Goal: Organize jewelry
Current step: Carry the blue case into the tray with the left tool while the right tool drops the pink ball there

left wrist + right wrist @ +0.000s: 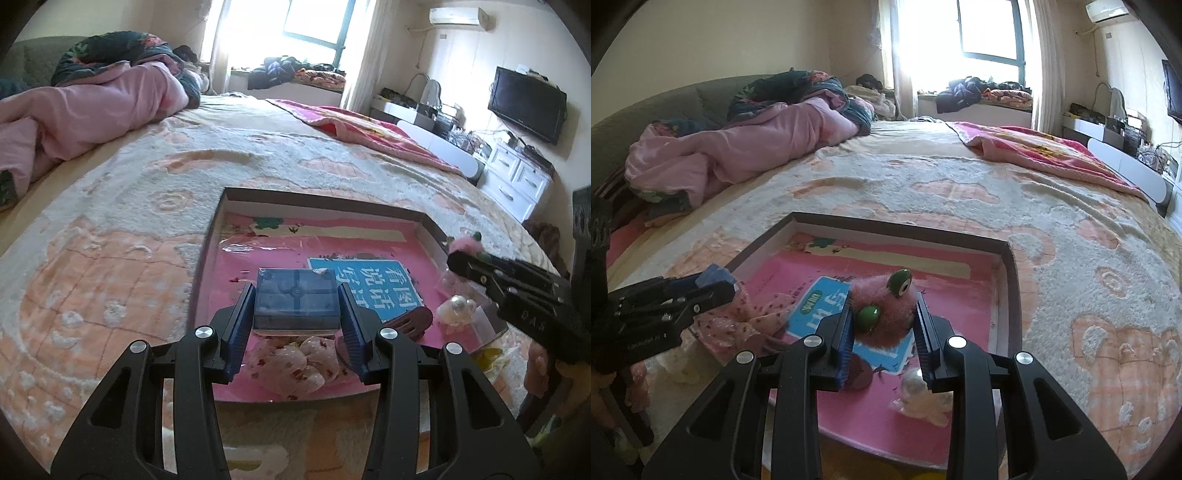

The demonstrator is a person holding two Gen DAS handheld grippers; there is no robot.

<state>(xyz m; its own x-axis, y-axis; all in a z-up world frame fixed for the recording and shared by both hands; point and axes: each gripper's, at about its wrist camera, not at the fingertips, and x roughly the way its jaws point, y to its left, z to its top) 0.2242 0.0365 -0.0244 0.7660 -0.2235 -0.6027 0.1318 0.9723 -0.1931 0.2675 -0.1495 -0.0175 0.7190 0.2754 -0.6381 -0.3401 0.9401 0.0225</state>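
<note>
My left gripper (296,300) is shut on a small blue plastic jewelry box (296,299) and holds it over the shallow pink-lined tray (317,201) on the bed. My right gripper (884,320) is shut on a fuzzy pink hair accessory with green beads (886,310), held above the tray (901,227). In the left wrist view the right gripper's fingers (480,267) enter from the right with pink fuzz at the tip. In the right wrist view the left gripper's fingers (701,295) show at the left with the blue box (714,277).
In the tray lie a blue card with Chinese text (369,280), a pink floral scrunchie (303,363), a dark brown hair clip (410,323) and a pearl hair piece (458,308). A patterned blanket (110,240) covers the bed; a pink quilt (74,110) lies far left.
</note>
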